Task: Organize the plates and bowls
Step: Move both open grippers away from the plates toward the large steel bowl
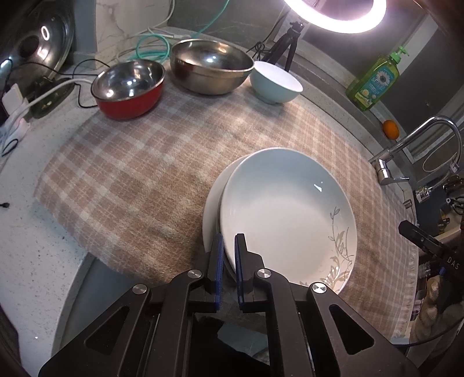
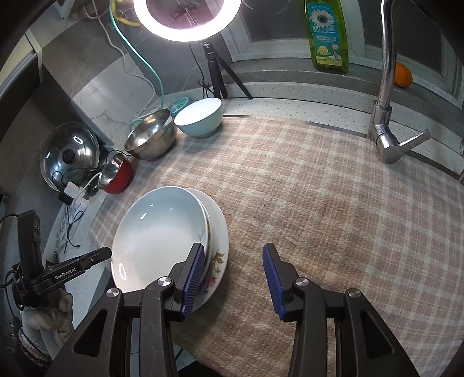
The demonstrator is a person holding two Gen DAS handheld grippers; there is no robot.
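The left gripper's (image 1: 229, 249) jaws pinch the top plate's (image 1: 287, 211) near rim.

I count two plates: the pale blue plate (image 1: 287, 208) sits on top of the white plate (image 1: 213, 208). I count three bowls at the far edge of the one plaid cloth (image 1: 130, 174): a red bowl (image 1: 129, 88), a large steel bowl (image 1: 210, 65) and a light blue bowl (image 1: 275, 82). Beyond them I see one pot lid (image 2: 69, 155), one ring light (image 2: 187, 17), one soap bottle (image 2: 329, 34), one orange (image 2: 403, 75) and one faucet (image 2: 387, 87).
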